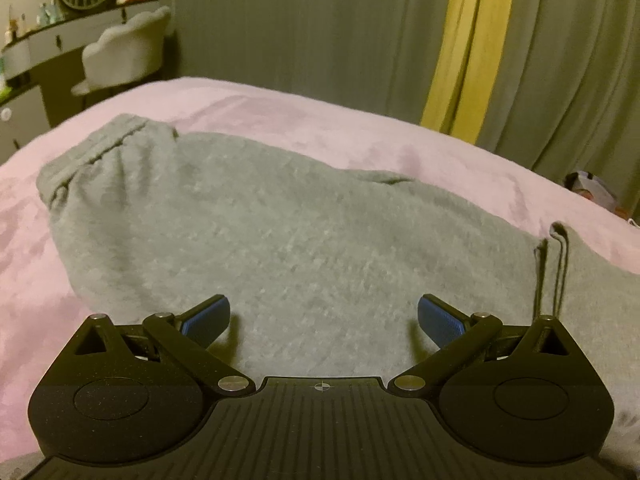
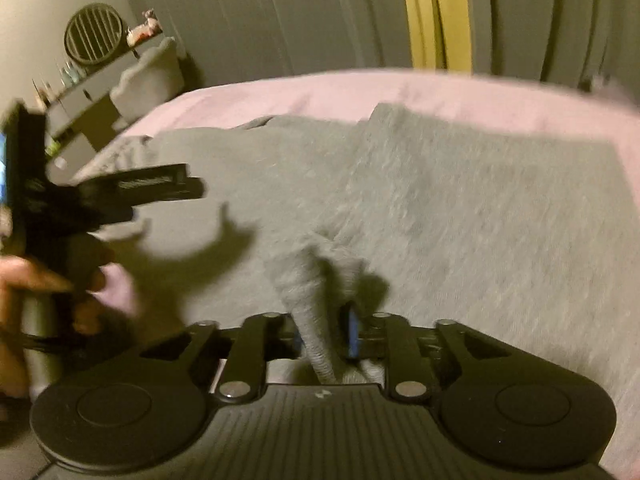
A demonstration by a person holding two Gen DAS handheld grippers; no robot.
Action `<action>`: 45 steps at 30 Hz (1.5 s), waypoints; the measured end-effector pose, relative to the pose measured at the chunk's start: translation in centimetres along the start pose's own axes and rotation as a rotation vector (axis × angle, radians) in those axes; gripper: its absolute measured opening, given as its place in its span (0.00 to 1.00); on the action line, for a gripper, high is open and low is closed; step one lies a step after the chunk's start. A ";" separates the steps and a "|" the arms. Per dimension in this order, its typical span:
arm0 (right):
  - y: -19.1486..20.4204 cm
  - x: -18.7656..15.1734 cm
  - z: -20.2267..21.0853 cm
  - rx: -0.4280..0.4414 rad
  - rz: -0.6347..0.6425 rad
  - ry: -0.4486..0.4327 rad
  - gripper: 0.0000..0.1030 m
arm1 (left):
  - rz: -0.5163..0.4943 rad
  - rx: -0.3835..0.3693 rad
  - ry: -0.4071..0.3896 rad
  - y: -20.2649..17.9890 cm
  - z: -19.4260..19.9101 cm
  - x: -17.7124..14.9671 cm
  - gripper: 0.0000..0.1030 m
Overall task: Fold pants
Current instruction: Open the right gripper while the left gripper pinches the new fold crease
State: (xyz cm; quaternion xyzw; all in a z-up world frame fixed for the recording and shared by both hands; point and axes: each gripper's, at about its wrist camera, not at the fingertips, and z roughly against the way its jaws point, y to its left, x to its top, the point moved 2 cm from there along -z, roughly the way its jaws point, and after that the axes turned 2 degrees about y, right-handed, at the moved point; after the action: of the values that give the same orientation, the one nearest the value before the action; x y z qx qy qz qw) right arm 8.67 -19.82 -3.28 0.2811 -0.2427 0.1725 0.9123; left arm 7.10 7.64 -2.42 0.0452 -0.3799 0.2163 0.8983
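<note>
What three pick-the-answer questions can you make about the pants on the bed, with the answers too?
1. Where do the pants lie?
A. on the pink blanket
B. on the chair
C. on the floor

2. What colour are the pants?
A. blue
B. grey
C. yellow

3. How do the fingers of the left gripper stand?
A. shut on a sock
B. wide apart with nothing between them
C. clamped on the curtain

Answers:
1 A, the pink blanket shows all round the cloth.
2 B, the cloth is grey in both views; only the curtain stripe is yellow.
3 B, the two blue fingers stand apart above the pants, while the right gripper has a fold of grey cloth between its fingers.
</note>
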 end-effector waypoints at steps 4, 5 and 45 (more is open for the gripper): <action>-2.8 0.9 3.7 0.103 -0.227 -0.131 0.64 | 0.007 -0.056 -0.012 0.1 0.5 0.0 1.00; -3.9 1.0 4.6 0.089 -0.291 -0.159 0.66 | 0.002 -0.070 -0.013 0.0 0.6 0.0 1.00; -8.1 -0.7 5.4 -0.289 -0.413 -0.137 0.96 | -0.247 -0.503 0.287 -10.1 1.3 -5.6 0.28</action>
State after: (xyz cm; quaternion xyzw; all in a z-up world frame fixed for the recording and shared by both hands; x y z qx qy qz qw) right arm 9.92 -29.51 -3.19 0.2026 -0.2636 -0.0732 0.9403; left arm 7.10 -3.80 -4.61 -0.1634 -0.2826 0.0091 0.9452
